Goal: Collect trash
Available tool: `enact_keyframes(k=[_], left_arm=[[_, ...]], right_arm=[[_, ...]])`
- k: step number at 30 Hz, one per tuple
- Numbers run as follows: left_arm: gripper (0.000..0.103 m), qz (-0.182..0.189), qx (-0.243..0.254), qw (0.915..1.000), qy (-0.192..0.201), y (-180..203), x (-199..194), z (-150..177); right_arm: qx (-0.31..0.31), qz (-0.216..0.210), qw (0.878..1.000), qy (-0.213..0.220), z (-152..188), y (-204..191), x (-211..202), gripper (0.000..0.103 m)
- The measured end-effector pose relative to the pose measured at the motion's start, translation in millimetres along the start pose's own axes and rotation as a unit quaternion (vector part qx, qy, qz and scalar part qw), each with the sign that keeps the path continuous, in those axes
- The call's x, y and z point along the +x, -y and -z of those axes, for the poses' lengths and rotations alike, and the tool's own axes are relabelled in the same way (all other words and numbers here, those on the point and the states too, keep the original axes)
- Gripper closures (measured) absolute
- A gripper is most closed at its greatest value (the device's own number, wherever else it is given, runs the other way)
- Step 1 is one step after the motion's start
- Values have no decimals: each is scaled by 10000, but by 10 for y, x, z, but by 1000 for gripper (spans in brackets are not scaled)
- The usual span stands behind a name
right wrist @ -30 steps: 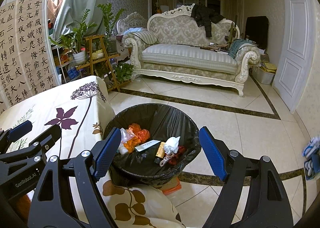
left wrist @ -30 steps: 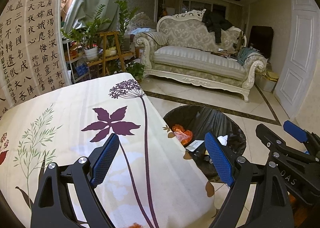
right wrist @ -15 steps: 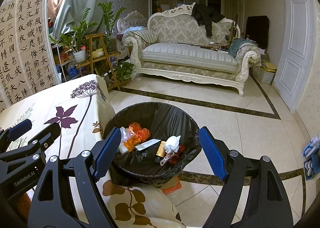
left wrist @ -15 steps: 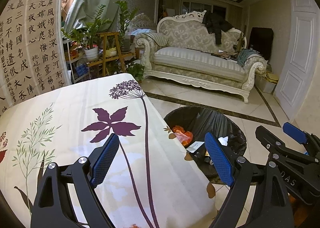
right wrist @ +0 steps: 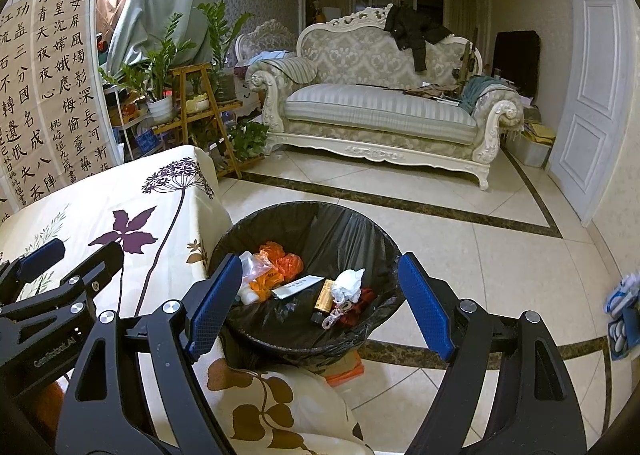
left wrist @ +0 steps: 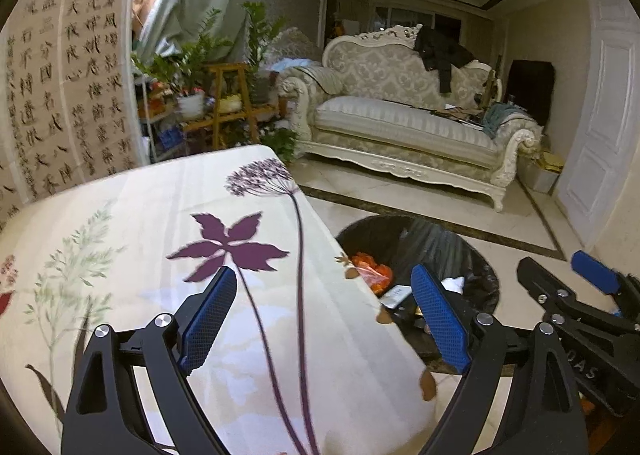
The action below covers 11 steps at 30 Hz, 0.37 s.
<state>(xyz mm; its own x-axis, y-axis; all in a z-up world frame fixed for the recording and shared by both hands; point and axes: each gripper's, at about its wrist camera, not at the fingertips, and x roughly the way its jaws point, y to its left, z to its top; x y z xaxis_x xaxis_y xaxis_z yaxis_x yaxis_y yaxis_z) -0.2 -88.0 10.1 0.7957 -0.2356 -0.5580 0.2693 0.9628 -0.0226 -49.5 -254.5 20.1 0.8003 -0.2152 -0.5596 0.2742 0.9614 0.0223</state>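
Left wrist view: the left tongs [left wrist: 324, 319] stand wide apart with nothing between the blue pads; they hover over the counter [left wrist: 132, 239], which is covered with a cream cloth printed with purple flowers. As far as this view reaches, the cloth is bare of litter. Beyond the counter's edge sits the trash bin [left wrist: 448, 239], lined with a black bag, and an orange wrapper [left wrist: 370, 269] lies in it beside some white paper. The right tongs [left wrist: 588, 283] show at the right edge, empty as far as can be seen.

Right wrist view: the right tongs [right wrist: 320, 303] are also spread wide and grip nothing; they point down over the open mouth of the trash bin [right wrist: 344, 223]. Inside lie the orange wrapper [right wrist: 280, 261], a clear plastic bag [right wrist: 252, 267], a flat white packet [right wrist: 298, 285], a crumpled tissue [right wrist: 348, 283], a small yellow-brown tube [right wrist: 326, 295] and some red scraps with a bit of cord. The left tongs [right wrist: 60, 259] appear at the left, over the counter [right wrist: 168, 207]. Something orange lies on the floor [right wrist: 460, 255] at the foot of the bin, partly hidden; I cannot tell whether it is rubbish.

By my reading the collecting is all but done: the trash is in the bin, both tongs are free, and no piece is left on the visible cloth. Only the parts of the counter out of view, and that thing by the bin, might remain.
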Motion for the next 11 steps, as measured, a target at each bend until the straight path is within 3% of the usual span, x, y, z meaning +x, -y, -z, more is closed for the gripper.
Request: enact_keyframes(k=[11], left_arm=[[17, 11, -211, 9995, -228, -118, 70, 8]], right_arm=[[-46, -54, 10000, -35, 30, -68, 19, 25]])
